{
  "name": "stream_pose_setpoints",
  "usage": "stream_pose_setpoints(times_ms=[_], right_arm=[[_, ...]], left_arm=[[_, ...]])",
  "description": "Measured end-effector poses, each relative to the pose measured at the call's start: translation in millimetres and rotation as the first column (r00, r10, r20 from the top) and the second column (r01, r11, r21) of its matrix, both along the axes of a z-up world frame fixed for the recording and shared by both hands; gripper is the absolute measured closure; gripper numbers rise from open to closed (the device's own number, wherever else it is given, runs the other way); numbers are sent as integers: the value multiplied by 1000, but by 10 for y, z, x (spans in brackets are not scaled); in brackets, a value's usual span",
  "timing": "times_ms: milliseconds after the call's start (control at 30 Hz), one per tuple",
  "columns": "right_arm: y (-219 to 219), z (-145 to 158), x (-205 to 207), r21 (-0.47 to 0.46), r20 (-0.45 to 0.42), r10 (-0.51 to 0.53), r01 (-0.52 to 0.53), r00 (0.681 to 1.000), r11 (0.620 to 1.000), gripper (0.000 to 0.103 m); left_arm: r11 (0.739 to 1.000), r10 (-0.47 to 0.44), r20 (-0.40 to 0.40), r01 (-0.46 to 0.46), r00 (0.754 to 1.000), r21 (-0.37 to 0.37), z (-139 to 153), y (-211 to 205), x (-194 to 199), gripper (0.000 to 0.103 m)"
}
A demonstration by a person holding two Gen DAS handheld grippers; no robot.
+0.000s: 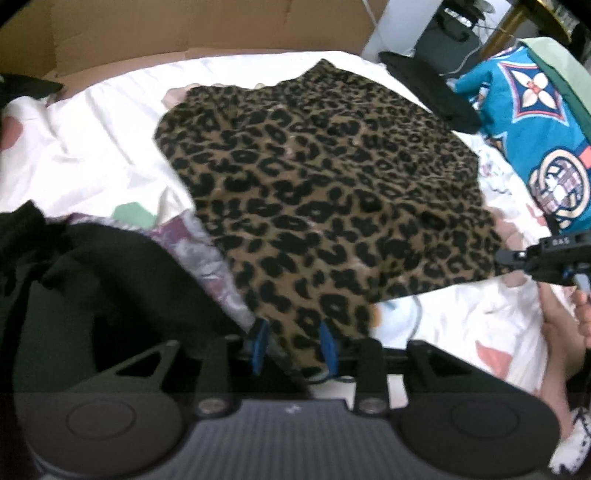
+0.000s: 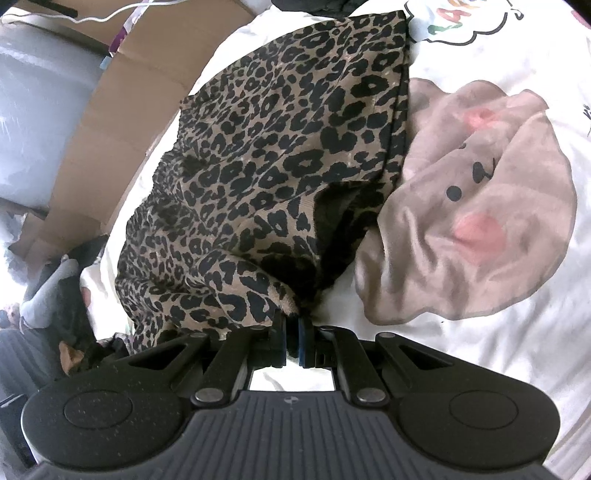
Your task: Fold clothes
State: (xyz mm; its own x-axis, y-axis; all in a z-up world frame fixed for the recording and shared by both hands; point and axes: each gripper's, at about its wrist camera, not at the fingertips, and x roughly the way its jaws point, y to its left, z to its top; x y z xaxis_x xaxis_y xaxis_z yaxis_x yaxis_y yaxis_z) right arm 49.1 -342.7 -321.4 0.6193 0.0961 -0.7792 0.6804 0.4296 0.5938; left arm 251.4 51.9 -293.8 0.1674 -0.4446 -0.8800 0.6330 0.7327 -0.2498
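A leopard-print garment [image 1: 332, 192] lies spread on the white bed sheet [image 1: 92, 140]. Its near corner hangs between the blue pads [image 1: 328, 347] of my left gripper [image 1: 293, 347], whose jaws stand partly apart around the cloth. At the right edge of the left wrist view, my right gripper [image 1: 517, 258] meets the garment's right corner, with a hand [image 1: 565, 321] behind it. In the right wrist view my right gripper [image 2: 293, 328] is shut on a bunched corner of the leopard-print garment [image 2: 277, 129], which rises in folds away from it.
Black clothing [image 1: 92, 277] and a purple floral cloth [image 1: 207, 251] lie at the near left. A blue patterned fabric [image 1: 535, 110] and a black item [image 1: 424, 85] sit at the far right. Cardboard [image 1: 184, 26] lines the far side. The sheet carries a beige cartoon face print [image 2: 480, 206].
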Motion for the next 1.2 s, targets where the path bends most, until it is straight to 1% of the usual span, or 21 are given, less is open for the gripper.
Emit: stream_pose_setpoints(times_ms=[100, 200, 400, 467, 533, 600, 667, 733, 767, 800, 833, 967, 1100, 1200], right_arm=[[-8, -33, -4, 3, -5, -1, 1, 1000, 1000, 100], [-23, -60, -1, 7, -8, -2, 2, 1000, 1000, 100], [-44, -103, -1, 15, -14, -3, 3, 1000, 1000, 99], [-48, -115, -4, 16, -17, -2, 2, 1000, 1000, 99], [-49, -122, -4, 15, -19, 0, 1, 1000, 1000, 99], [-48, -125, 1, 14, -19, 2, -2, 1000, 1000, 99], [-49, -133, 1, 15, -20, 3, -3, 1000, 1000, 99], [-51, -145, -1, 19, -21, 2, -2, 1000, 1000, 99], [-51, -150, -3, 20, -22, 2, -2, 1000, 1000, 99], [-51, -153, -5, 21, -22, 2, -2, 1000, 1000, 99], [-52, -157, -6, 22, -22, 2, -1, 1000, 1000, 99], [-54, -143, -10, 26, -22, -1, 2, 1000, 1000, 99], [-54, -92, -8, 23, -11, 0, 0, 1000, 1000, 99], [-52, -52, -6, 24, 2, 4, -4, 1000, 1000, 99]], left_arm=[[1000, 16, -8, -16, 1000, 11, -37, 80, 43, 66], [1000, 14, -37, -14, 999, 17, -118, 75, 75, 66], [1000, 27, -87, -26, 996, 15, -346, -102, 123, 67], [999, 24, -97, -21, 995, 29, -443, -166, 133, 66], [999, 22, -99, -18, 995, 38, -510, -204, 134, 58], [999, 27, -100, -24, 995, 32, -531, -222, 132, 54], [999, 33, -102, -31, 994, 26, -552, -240, 131, 53], [999, 39, -103, -37, 994, 20, -574, -258, 130, 58], [999, 44, -98, -42, 994, 22, -576, -266, 127, 63], [999, 46, -95, -44, 994, 26, -574, -271, 125, 88], [999, 45, -98, -42, 994, 29, -574, -275, 124, 100], [998, 63, -98, -63, 993, 7, -462, -237, 87, 101], [996, 64, -102, -70, 993, -59, -193, -145, 26, 101], [992, 79, -102, -88, 992, -90, 17, -15, 46, 101]])
